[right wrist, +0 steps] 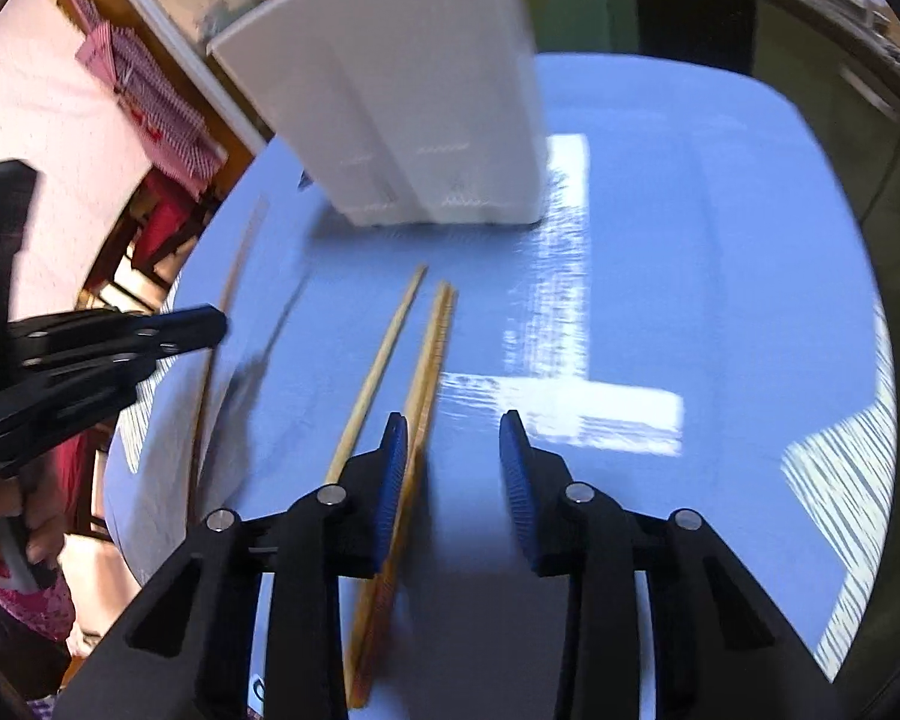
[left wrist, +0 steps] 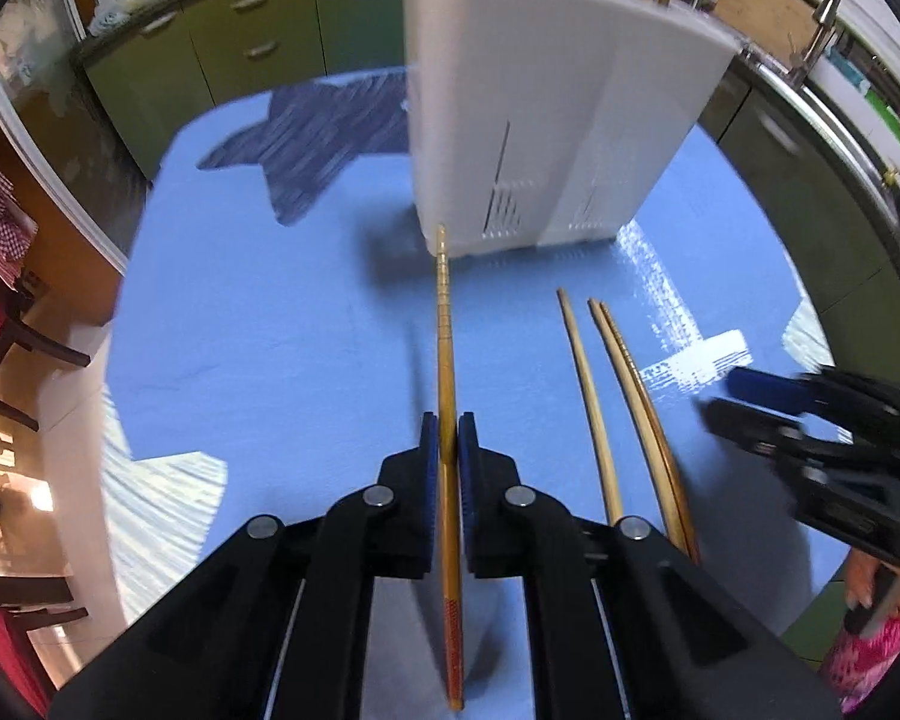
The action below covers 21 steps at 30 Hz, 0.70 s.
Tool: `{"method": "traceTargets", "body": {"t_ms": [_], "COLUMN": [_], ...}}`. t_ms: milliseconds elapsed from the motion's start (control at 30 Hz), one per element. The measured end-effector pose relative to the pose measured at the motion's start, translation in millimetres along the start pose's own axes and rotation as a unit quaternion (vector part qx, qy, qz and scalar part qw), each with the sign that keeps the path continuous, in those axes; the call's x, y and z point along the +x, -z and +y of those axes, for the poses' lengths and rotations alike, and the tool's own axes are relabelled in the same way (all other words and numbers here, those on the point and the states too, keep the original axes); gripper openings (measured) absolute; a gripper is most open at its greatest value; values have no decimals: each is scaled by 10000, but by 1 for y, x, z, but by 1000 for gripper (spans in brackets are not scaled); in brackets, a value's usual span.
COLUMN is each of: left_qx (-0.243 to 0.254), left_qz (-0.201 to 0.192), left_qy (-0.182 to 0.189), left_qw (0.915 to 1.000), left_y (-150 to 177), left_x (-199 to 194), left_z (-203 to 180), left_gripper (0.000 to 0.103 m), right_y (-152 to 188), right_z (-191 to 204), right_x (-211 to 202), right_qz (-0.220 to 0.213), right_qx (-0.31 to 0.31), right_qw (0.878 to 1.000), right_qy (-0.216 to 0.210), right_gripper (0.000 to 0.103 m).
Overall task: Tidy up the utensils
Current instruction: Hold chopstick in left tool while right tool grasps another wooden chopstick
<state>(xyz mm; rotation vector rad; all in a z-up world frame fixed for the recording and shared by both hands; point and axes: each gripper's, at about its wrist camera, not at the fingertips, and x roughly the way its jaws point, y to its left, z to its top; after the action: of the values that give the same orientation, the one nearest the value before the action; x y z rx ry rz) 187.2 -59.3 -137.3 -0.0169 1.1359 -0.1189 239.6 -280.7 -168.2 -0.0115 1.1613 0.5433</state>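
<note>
Clamped between the left gripper's (left wrist: pixel 448 441) blue pads, a brown wooden chopstick (left wrist: pixel 445 330) points lengthwise toward the white plastic utensil holder (left wrist: pixel 540 120); the right gripper (right wrist: pixel 453 450) gapes beside three loose wooden chopsticks (right wrist: pixel 426 354) on the blue table (right wrist: pixel 720 270).

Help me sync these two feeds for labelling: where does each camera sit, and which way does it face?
Left wrist: rides the left tongs, facing the white utensil holder; shows them shut on a chopstick.
Right wrist: rides the open right tongs, facing the same holder.
Shared: holder, blue table, three loose chopsticks, each other's tongs.
</note>
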Motion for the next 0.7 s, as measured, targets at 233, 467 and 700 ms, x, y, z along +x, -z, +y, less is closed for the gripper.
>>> {"method": "traceTargets", "body": {"t_ms": [233, 467, 700], "left_qx": [69, 102, 76], "left_qz": [-153, -180, -191], "left_qy": [157, 259, 289], "left_qw": [9997, 9995, 9994], "left_y": [5, 10, 10], "left_x": [-15, -19, -19], "left_z": [10, 16, 18], "left_gripper": [7, 7, 7], "right_y": [-16, -15, -17], "right_z": [23, 21, 26], "right_x": [29, 31, 32], "right_qz": [309, 391, 475], "right_qx": [-308, -440, -444], "right_qw": [9974, 9914, 9911], "right_qy": [569, 1165, 1158], "right_gripper": [27, 27, 25]}}
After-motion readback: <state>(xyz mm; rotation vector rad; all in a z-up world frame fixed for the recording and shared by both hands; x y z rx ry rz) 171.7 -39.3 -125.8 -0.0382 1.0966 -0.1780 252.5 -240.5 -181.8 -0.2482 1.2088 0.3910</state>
